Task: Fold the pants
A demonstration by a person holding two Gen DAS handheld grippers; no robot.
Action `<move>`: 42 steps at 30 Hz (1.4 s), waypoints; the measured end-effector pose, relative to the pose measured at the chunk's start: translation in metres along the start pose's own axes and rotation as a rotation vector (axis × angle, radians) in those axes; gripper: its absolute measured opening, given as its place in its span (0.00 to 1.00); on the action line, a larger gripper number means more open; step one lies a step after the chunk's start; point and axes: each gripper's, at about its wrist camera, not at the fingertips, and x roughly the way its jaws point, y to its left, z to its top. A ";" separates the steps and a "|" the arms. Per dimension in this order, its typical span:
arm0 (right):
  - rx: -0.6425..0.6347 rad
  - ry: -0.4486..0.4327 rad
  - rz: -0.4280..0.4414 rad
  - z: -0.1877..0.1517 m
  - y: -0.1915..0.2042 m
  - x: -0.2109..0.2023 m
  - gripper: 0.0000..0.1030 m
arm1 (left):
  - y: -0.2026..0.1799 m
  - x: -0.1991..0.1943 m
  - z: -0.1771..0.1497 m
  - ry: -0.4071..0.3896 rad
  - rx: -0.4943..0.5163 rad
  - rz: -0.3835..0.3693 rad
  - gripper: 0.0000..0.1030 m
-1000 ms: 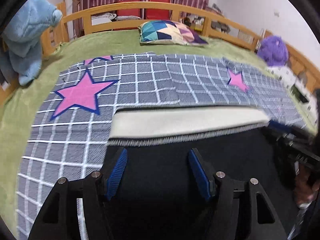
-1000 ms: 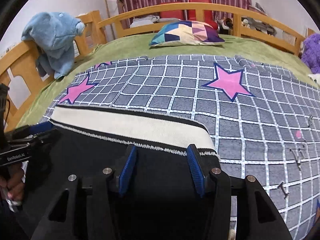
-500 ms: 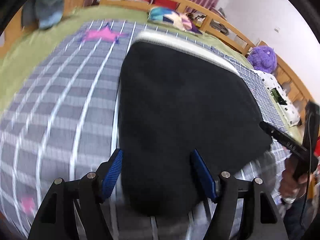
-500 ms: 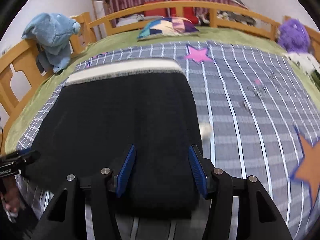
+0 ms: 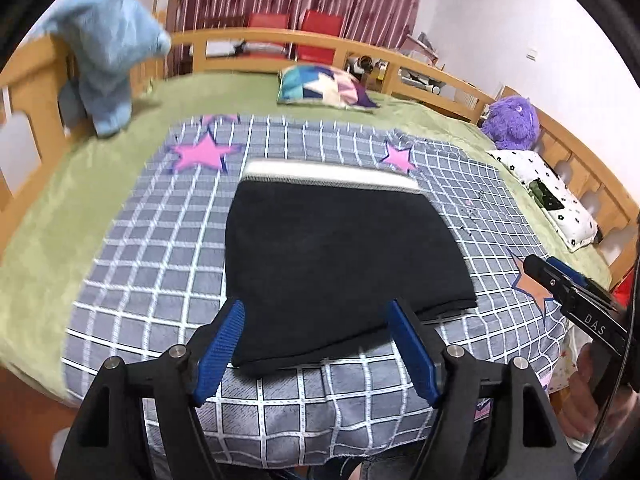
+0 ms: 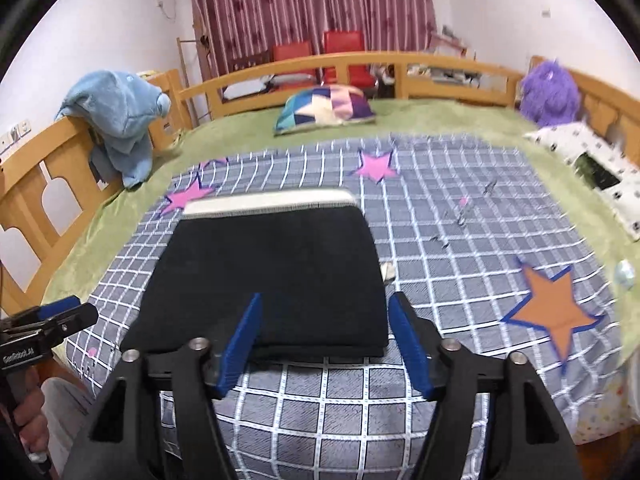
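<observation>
The black pants (image 5: 340, 248) lie folded in a flat block on the grey checked blanket (image 5: 160, 264), their white waistband (image 5: 328, 174) at the far end. My left gripper (image 5: 316, 320) hovers above the pants' near left corner, its jaws opening, the pads touching no cloth. In the right wrist view the pants (image 6: 272, 272) lie the same way. My right gripper (image 6: 325, 308) hangs over their near right edge, jaws also opening and holding nothing. Each gripper shows at the edge of the other's view: the right gripper (image 5: 560, 280) and the left gripper (image 6: 60, 316).
The blanket covers a green bed (image 5: 48, 216) with a wooden rail (image 6: 360, 62). A blue plush (image 5: 108, 60) hangs on the left rail. A patchwork pillow (image 5: 324, 88) lies at the back. A purple plush (image 5: 512, 120) and a white patterned pillow (image 5: 548, 196) sit right.
Both grippers have drawn back and up from low over the black cloth near the waistband. The pants now show whole and folded. The jaws stand wider, most clearly the right ones.
</observation>
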 end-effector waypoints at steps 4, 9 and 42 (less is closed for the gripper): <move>-0.003 0.004 -0.014 0.002 0.011 -0.027 0.69 | -0.016 -0.026 -0.001 -0.024 0.009 0.032 0.74; -0.045 -0.038 -0.076 -0.007 0.023 -0.057 0.93 | -0.027 -0.045 -0.008 -0.030 0.026 0.047 0.78; 0.006 -0.044 -0.115 -0.027 0.015 -0.101 0.94 | -0.047 -0.078 -0.026 -0.057 0.036 0.084 0.80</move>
